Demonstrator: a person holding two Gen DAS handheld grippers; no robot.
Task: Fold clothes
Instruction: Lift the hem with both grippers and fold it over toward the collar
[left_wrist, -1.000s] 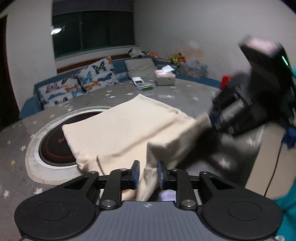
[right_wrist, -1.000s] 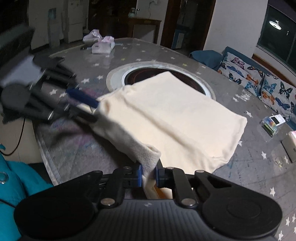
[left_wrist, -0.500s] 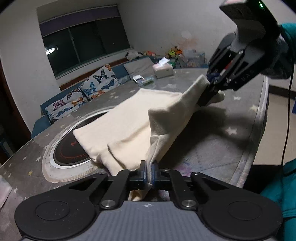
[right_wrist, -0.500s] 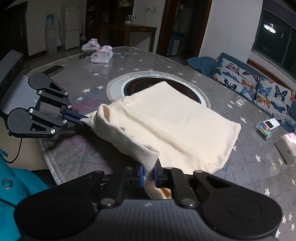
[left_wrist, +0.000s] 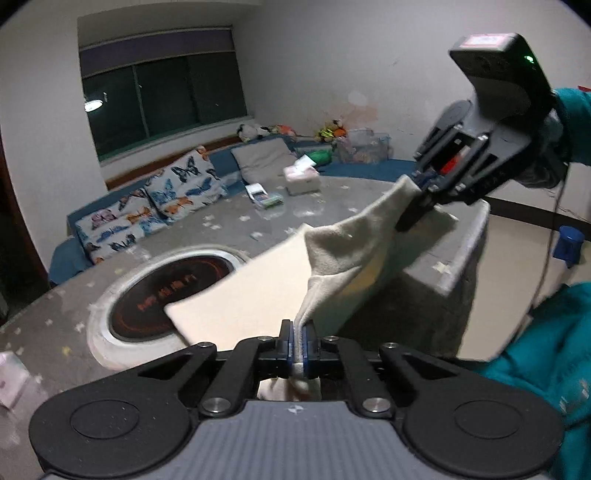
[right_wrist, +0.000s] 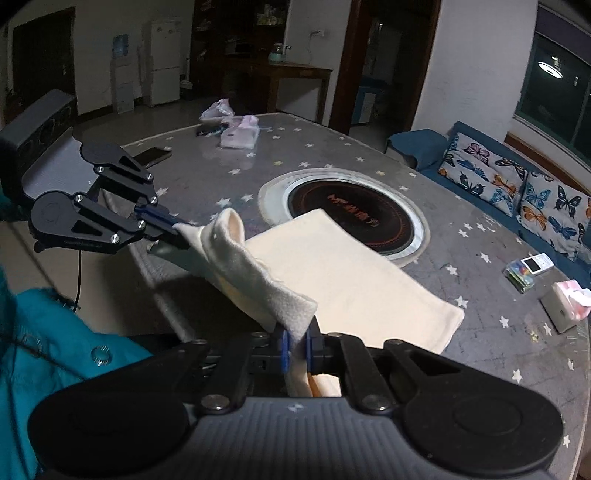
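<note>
- The left gripper (left_wrist: 297, 345) is clamped on one near corner of the cream garment (right_wrist: 343, 273); the right gripper (right_wrist: 296, 346) pinches the other.
- The garment's near edge hangs lifted between them; its far part lies flat, reaching the round black cooktop (right_wrist: 354, 214).
- It is plain, fleecy, without print.
- The cooktop's orange lettering is unreadable.

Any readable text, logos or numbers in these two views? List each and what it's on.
Nothing reads with certainty.
Red lettering on the round cooktop set in the table: blurred and seen at an angle, unreadable.
Engraved line on the left gripper arm: too small.
Pink tissue pack print: too small.
Small card by the sofa: too small.
</note>
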